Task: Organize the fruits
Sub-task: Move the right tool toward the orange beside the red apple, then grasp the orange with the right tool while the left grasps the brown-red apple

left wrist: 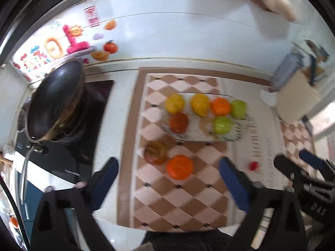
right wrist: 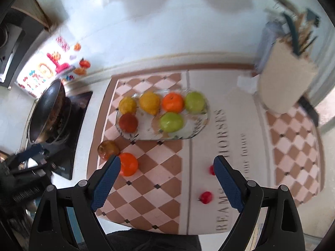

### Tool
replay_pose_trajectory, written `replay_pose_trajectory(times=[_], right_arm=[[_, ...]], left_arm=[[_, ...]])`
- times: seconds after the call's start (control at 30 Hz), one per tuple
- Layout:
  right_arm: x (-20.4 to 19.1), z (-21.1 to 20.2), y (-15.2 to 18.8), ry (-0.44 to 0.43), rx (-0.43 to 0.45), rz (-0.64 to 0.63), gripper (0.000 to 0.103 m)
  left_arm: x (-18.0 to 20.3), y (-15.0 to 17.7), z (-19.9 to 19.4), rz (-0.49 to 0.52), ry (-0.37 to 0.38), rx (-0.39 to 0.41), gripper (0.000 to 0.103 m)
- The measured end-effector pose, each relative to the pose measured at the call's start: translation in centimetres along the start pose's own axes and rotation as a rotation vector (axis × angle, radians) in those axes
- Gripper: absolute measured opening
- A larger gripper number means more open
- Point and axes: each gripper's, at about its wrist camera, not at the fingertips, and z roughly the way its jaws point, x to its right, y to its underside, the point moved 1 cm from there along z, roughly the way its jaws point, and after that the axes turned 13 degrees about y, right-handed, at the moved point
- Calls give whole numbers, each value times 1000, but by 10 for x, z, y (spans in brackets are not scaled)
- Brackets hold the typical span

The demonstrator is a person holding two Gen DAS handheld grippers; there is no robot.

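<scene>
A clear glass tray (left wrist: 234, 137) (right wrist: 194, 132) on the checkered mat holds two yellow lemons (left wrist: 200, 104) (right wrist: 149, 103), an orange (left wrist: 220, 106) (right wrist: 173, 103), two green apples (left wrist: 222, 125) (right wrist: 171, 122) and a dark red fruit (left wrist: 178, 122) (right wrist: 128, 122). In front of the tray lie a loose orange (left wrist: 179, 167) (right wrist: 128, 164) and a brownish apple (left wrist: 155, 152) (right wrist: 108, 149). Two small red fruits (right wrist: 206, 197) (left wrist: 253, 165) lie on the mat to the right. My left gripper (left wrist: 168, 175) is open above the loose orange. My right gripper (right wrist: 167, 177) is open and empty.
A black wok (left wrist: 54, 102) (right wrist: 47, 113) sits on the stove at the left. A beige utensil holder (right wrist: 286, 79) (left wrist: 297, 96) stands at the back right. The white tiled wall carries colourful stickers (left wrist: 60, 48). The counter's front edge lies just below the grippers.
</scene>
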Motion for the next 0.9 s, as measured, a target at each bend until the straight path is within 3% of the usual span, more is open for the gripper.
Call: replay_pose_trajectory(times=[0.17,0.33,0.5,0.6,0.67,0.9], right_arm=[[-43,77,3,-120,-146,-43,92],[-95,154,19,-195,-309,-83,92],[-134,197,34,-208,-391,-143,92],[-151,211,42,-170,-394,-209,72],[-155,209,42,-141,-357,-248,66],[-113,207,53,-112,-370,-209,66]], left_arm=[[-50,-7,30,-47,-164,-33,100],[-93,2,67,-100,-244,-132,100],[-112,13,98,-157,-214,-222,100],[-114,14,115,-196,-169,-256,100],[-114,13,127,-220,-124,-276,100],[-99,7,171,-188,-42,-368,101]])
